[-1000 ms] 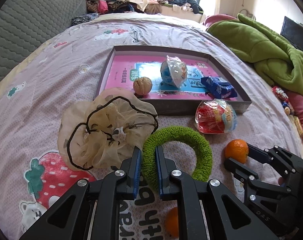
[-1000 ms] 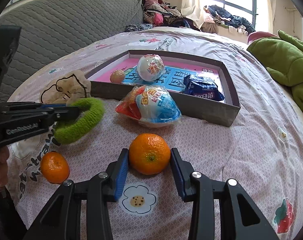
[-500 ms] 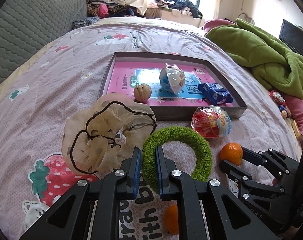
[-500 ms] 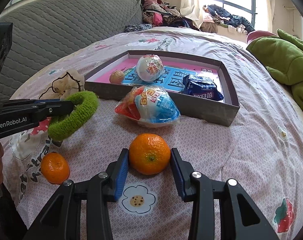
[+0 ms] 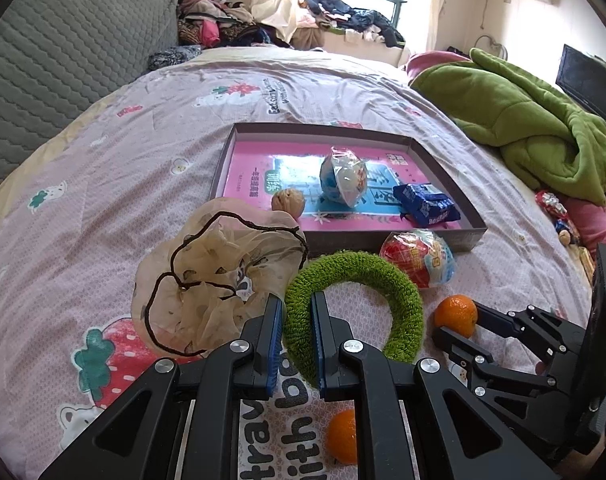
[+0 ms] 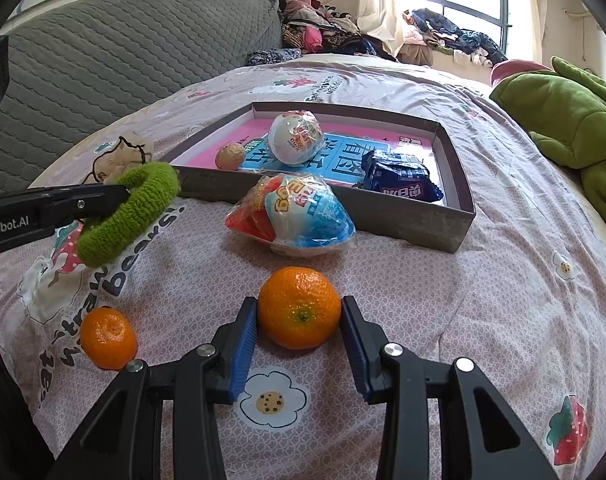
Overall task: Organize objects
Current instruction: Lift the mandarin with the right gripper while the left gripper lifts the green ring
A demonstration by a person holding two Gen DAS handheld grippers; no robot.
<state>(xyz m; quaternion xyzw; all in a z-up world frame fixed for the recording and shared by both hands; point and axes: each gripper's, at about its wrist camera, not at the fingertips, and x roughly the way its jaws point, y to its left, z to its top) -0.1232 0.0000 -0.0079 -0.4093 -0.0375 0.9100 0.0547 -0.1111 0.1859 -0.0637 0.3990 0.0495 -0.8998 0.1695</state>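
A: Where is there open room?
B: In the left wrist view the bedsheet [image 5: 103, 168] lies bare across the left and upper middle; the cardboard tray [image 5: 469, 236] shows its low grey front wall at centre right, just behind the wrapped toy egg [image 5: 419, 258].

A: And the left hand-held gripper [image 5: 296, 336]?
B: Nearly closed, its blue ribbed pads pinching the fuzzy green scrunchie [image 5: 387, 280], a thick terry ring at lower centre. A sheer cream scrunchie [image 5: 211, 280] with dark trim lies just left of it.

A: The right one?
B: The right hand-held gripper [image 6: 299, 328] holds a dimpled mandarin [image 6: 299, 306] between its pads at lower centre, both touching its sides. A second mandarin [image 6: 107, 338] sits lower left.

A: Any writing?
B: "Robot.AI" on the left gripper's side, "bears" and "straw" on the sheet. The tray holds a walnut [image 6: 230, 156], another wrapped egg [image 6: 295, 138] and a blue snack packet [image 6: 399, 182].
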